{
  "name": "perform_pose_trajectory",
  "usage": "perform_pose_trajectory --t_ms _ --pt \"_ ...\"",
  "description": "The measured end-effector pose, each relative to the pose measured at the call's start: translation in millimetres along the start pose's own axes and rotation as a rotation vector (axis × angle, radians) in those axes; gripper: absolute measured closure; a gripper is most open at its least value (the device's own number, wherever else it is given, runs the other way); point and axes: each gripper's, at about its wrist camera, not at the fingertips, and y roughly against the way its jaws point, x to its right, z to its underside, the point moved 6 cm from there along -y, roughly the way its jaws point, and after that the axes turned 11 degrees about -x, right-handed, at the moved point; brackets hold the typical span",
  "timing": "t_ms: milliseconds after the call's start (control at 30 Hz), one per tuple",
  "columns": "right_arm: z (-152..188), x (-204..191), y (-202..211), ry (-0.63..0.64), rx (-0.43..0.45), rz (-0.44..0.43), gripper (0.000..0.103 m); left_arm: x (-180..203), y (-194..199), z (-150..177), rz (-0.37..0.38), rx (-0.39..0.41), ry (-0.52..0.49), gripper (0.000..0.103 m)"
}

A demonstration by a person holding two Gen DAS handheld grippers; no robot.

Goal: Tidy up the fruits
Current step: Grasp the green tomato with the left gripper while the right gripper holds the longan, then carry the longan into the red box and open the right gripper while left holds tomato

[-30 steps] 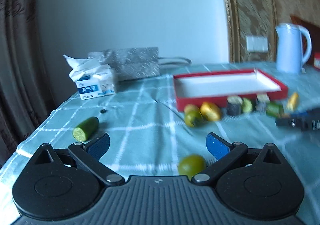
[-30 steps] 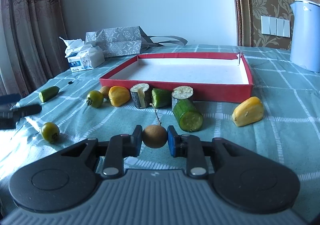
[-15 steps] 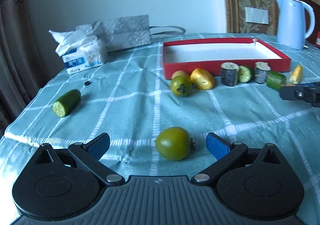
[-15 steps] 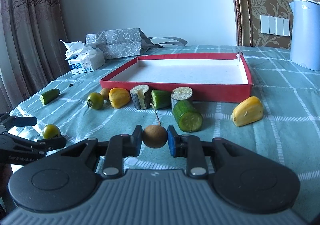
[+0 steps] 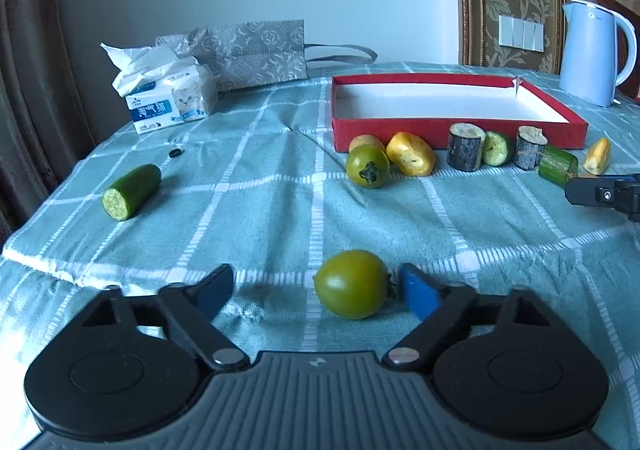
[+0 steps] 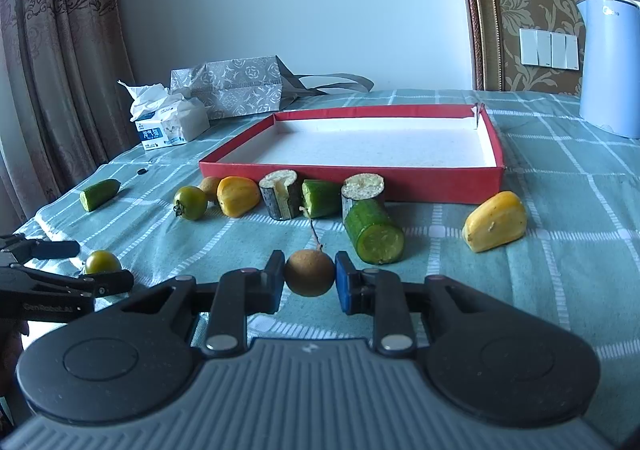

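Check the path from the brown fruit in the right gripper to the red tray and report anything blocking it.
The brown fruit faces a row lining the red tray's near wall: cucumber pieces, bark-covered chunks, yellow fruit. Carried above them, nothing blocks it.

Teal checked tablecloth, red tray, cucumber pieces, green fruits, tissue pack, possibly paper bag

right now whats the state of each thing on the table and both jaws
left gripper: jaws open, just been closing, green fruit between them
green fruit: on the cloth, ungripped
right gripper: shut on brown fruit
brown fruit: held
red box: empty
cucumber piece: lying on its side
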Motion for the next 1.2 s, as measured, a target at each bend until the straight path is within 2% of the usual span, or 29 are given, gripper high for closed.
perform_pose_trajectory --t_ms 133,200,267,300,567,767,1000,1200 --pt "0 1 0 -0.005 0.002 -0.004 0.078 3 0 0 0.018 -0.001 -0.002 0.032" --pt "0 1 0 -0.006 0.003 -0.004 0.078 6 1 -1 0.041 -0.003 -0.002 0.044" --pt "0 1 0 -0.007 0.003 -0.004 0.078 10 2 -2 0.064 -0.009 -0.004 0.062" --pt "-1 1 0 -0.008 0.004 -0.004 0.078 12 3 -2 0.063 -0.010 -0.008 0.064" --pt "-2 2 3 -0.011 0.016 -0.001 0.078 14 5 -6 0.049 -0.016 0.005 0.067" --pt "-12 7 14 -0.007 0.055 0.022 0.078 19 14 -25 0.039 0.043 0.028 0.067" --pt "-45 16 25 0.032 0.108 0.078 0.078 34 -7 -57 0.000 0.082 0.088 0.067" --pt "-92 35 20 0.061 0.177 0.163 0.078 42 -27 -62 0.003 0.074 0.126 0.067"
